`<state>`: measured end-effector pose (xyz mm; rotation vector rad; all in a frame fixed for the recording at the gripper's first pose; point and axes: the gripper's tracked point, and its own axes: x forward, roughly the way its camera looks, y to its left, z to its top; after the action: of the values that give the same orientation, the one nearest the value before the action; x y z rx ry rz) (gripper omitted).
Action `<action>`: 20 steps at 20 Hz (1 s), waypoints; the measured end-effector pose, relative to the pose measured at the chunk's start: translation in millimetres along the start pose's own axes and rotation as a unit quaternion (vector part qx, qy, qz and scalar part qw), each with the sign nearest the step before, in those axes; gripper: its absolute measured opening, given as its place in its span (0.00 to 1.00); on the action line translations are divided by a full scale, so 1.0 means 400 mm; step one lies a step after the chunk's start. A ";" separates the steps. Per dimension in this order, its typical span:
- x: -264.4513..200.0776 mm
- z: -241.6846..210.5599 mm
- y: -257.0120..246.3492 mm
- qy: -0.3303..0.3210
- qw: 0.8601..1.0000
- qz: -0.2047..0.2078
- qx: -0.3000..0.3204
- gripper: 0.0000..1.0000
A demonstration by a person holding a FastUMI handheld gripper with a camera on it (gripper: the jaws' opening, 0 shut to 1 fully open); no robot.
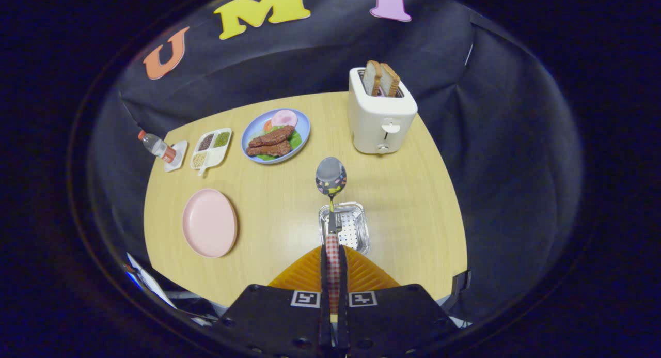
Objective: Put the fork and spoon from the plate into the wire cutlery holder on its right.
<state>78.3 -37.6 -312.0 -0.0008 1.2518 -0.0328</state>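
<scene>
One spoon point(331, 178) gripped by tool point(333, 260), one holder point(345, 227), one plate point(209, 222)

spoon point(331, 177) between hand-held gripper point(333, 265) fingers, above cutlery holder point(345, 226); plate point(209, 222) left; toaster point(381, 112) beyond.

Staged booth: black cloth wall point(217, 84), breakfast table point(413, 203), toaster point(381, 115).
</scene>
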 end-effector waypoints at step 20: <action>0.075 -0.071 -0.076 0.258 0.966 0.023 0.001 0.05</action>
<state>60.1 -68.3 -348.6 0.0412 1.7723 0.0058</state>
